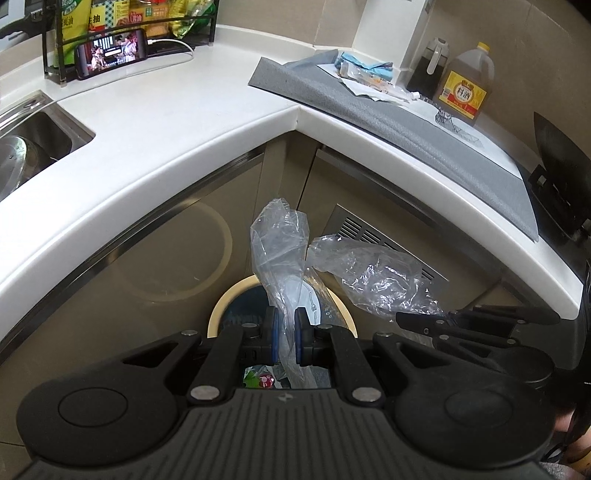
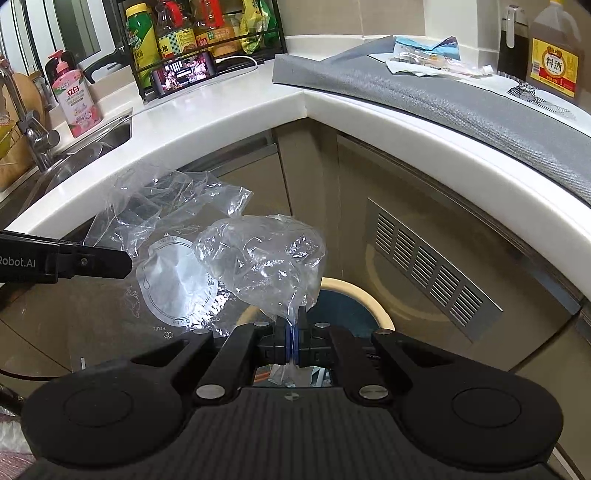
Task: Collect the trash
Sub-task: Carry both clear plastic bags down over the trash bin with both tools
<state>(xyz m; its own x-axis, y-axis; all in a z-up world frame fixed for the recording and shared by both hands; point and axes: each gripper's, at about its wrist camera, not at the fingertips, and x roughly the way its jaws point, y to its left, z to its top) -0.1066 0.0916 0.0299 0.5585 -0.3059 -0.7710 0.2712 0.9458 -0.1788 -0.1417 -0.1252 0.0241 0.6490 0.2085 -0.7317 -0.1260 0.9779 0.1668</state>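
My left gripper (image 1: pixel 285 326) is shut on a clear printed plastic bag (image 1: pixel 279 251) and holds it over a round cream-rimmed trash bin (image 1: pixel 221 310) on the floor below the counter corner. My right gripper (image 2: pixel 291 343) is shut on a crumpled clear plastic wrap (image 2: pixel 262 262) and holds it above the same bin (image 2: pixel 373 299). The left gripper's bag also shows in the right wrist view (image 2: pixel 170 273), left of the wrap. The right gripper's wrap shows in the left wrist view (image 1: pixel 373 273). Some trash lies inside the bin (image 1: pixel 258 380).
A white L-shaped counter (image 1: pixel 184 122) wraps around above the bin. A grey mat (image 1: pixel 388 118) carries more wrappers (image 1: pixel 365 74) and a cooking wine bottle (image 1: pixel 465 86). A sink (image 1: pixel 33 136), a phone (image 1: pixel 110 53) and a condiment rack (image 2: pixel 199 33) stand at left.
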